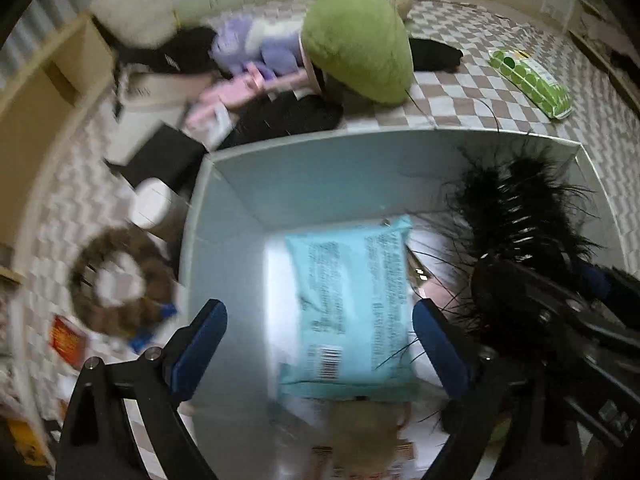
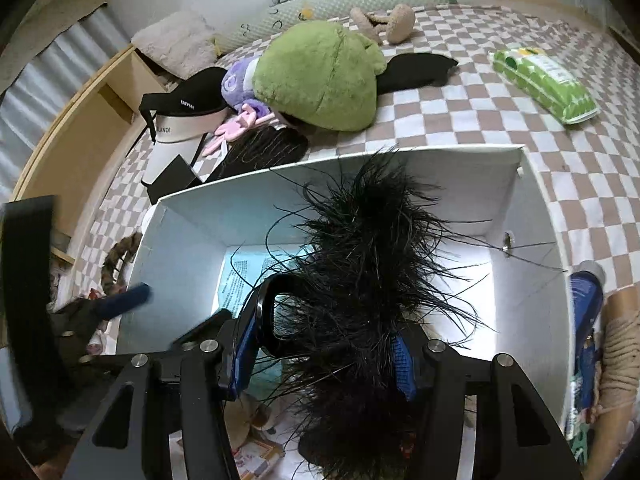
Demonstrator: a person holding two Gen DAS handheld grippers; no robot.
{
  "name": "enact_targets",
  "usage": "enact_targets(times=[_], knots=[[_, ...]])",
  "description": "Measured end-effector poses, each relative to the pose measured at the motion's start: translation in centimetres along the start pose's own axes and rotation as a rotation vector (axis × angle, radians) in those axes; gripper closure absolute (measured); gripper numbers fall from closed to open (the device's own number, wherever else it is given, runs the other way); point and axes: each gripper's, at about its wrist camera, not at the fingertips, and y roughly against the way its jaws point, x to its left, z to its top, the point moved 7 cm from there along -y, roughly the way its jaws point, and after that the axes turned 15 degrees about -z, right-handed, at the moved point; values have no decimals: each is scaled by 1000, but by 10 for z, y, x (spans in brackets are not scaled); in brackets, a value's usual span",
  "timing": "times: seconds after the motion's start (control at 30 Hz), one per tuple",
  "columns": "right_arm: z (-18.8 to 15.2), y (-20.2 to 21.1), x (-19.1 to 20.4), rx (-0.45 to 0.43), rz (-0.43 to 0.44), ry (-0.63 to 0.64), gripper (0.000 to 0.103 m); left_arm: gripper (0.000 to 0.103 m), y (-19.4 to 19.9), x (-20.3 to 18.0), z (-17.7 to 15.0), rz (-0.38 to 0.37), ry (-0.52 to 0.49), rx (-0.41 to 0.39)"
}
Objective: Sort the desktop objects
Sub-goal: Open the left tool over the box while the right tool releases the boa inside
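Note:
A white open box [image 1: 224, 216] stands on the checkered bed; it also shows in the right wrist view [image 2: 188, 232]. A light blue packet [image 1: 352, 300] lies inside it, between the spread fingers of my left gripper [image 1: 320, 344], which is open over the box. The packet shows partly in the right wrist view [image 2: 244, 276]. My right gripper [image 2: 324, 344] is shut on a black feathered hair clip [image 2: 368, 252] and holds it above the box's opening. The clip and right gripper also show at the right of the left wrist view [image 1: 516, 220].
A green plush [image 2: 320, 76], purple plush [image 2: 236, 84], visor cap [image 2: 180, 120], black box [image 2: 172, 180] and black cloth [image 2: 416, 68] lie beyond the box. A green wipes pack [image 2: 544, 84] lies at far right. A brown scrunchie [image 1: 116, 280] lies left; a blue can [image 2: 584, 308] and rope right.

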Motion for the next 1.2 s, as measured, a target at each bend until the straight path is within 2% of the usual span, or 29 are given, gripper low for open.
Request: enact_targets(times=[0.2,0.33,0.43,0.47,0.5,0.57,0.7,0.83,1.0,1.2], knots=[[-5,-17,18,42,-7,46,46,8,1,21,-2,74,-88,6],[-8,-28,19,63,-54,68,46,8,-3,28,-11,69,-95,34],[-8,-30,17,70,-53,55,46,8,-7,32,-13,45,-76,47],[-7,-29,16,64,-50,47,42,8,-8,32,-14,35,-71,50],[-6,-28,15,59,-47,39,30,8,-9,32,-14,26,-66,52],[-3,-23,13,35,-42,27,18,7,-10,33,-15,13,-56,56],[2,-13,7,-8,-45,15,18,2,-8,33,-15,11,-35,50],[5,-3,0,-42,-38,-10,18,1,-1,35,-16,-23,-2,34],[4,10,-3,-80,-39,-27,0,1,10,39,-17,-69,42,2],[2,30,0,-156,-83,-7,0,0,29,41,-18,-111,51,-54]])
